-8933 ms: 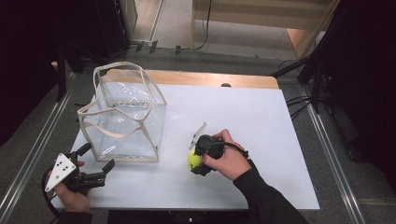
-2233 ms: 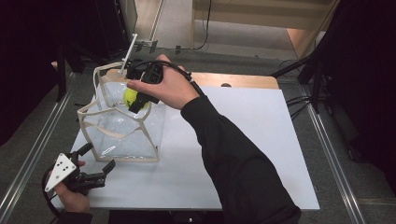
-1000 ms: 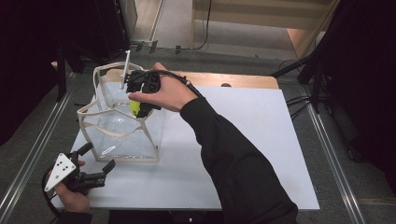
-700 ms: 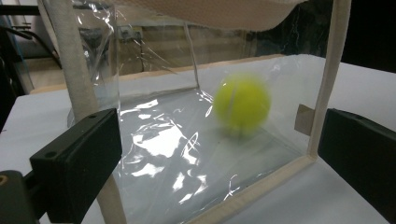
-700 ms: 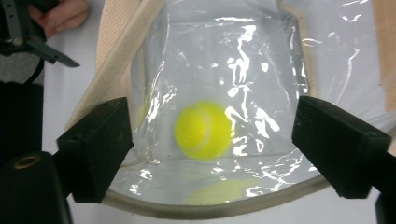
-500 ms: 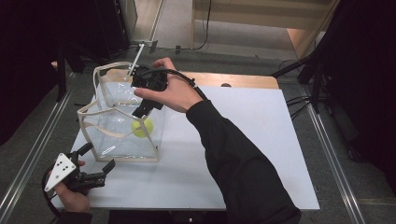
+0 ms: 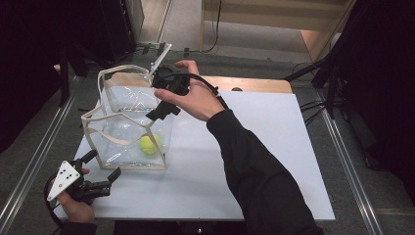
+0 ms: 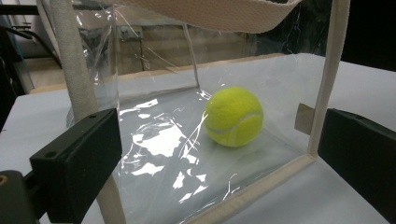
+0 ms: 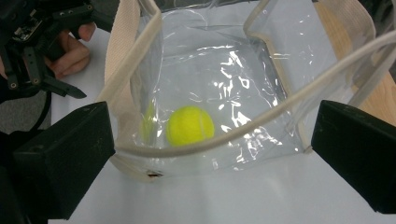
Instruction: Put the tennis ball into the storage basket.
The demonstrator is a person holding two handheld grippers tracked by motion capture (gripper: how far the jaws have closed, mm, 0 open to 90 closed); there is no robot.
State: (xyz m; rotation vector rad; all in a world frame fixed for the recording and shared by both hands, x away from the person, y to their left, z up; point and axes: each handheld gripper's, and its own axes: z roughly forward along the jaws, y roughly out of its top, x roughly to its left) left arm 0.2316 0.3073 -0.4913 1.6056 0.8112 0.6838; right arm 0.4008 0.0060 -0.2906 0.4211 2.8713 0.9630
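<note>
From the high view, the tennis ball (image 7: 149,144) sat on the floor of the clear bag (image 7: 128,128), near its front right corner, on the white table (image 7: 254,147). The right hand-held gripper (image 7: 163,110) hung over the bag's mouth, jaws just opened wide with nothing between them. The left hand-held gripper (image 7: 100,172) waited at the table's near left edge, jaws spread and empty, just short of the bag.

In the left gripper view, the ball (image 8: 233,116) looked fuzzy and round through the film: light, likely a touch springy, and it would probably roll if nudged. Best taken across its middle, felt giving good grip. The bag's wall (image 8: 159,144) was thin, glossy and creased, so soft and slippery; its cream edging (image 8: 327,70) looked the firmer place to pinch.

In the right gripper view, looking down into the bag (image 9: 219,79), the ball (image 9: 190,126) rested free on the bottom, touching no jaw. The webbing handle (image 9: 126,51) at the rim seemed the surest hold for lifting the whole thing.
</note>
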